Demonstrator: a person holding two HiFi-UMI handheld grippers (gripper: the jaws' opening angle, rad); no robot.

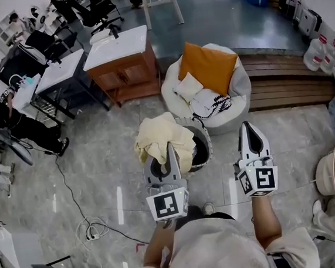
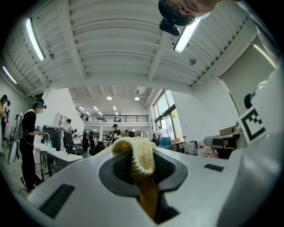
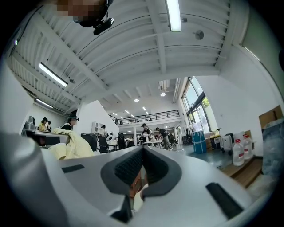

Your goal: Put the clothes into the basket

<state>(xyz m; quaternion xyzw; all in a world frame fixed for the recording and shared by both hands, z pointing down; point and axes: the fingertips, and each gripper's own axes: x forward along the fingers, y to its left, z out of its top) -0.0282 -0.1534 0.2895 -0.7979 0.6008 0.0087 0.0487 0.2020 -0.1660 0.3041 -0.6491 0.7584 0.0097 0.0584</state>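
A pale yellow garment [image 1: 159, 138] hangs bunched from my left gripper [image 1: 170, 148], which is shut on it. The cloth hangs over the left part of a dark round basket with a white rim [image 1: 203, 147] on the floor and hides part of it. In the left gripper view a fold of the yellow garment [image 2: 138, 165] is pinched between the jaws of the left gripper [image 2: 133, 153]. My right gripper [image 1: 246, 126] is held level to the right of the basket, shut with nothing in it. In the right gripper view the right gripper [image 3: 143, 150] has its pads together, and the yellow garment [image 3: 71, 148] shows at the left.
Beyond the basket sits a white beanbag chair [image 1: 241, 91] with an orange cushion [image 1: 208, 66]. A wooden cabinet with a white top [image 1: 123, 70] stands at the back left, wooden steps [image 1: 286, 83] at the right. A cable and power strip [image 1: 91, 229] lie on the floor at the left.
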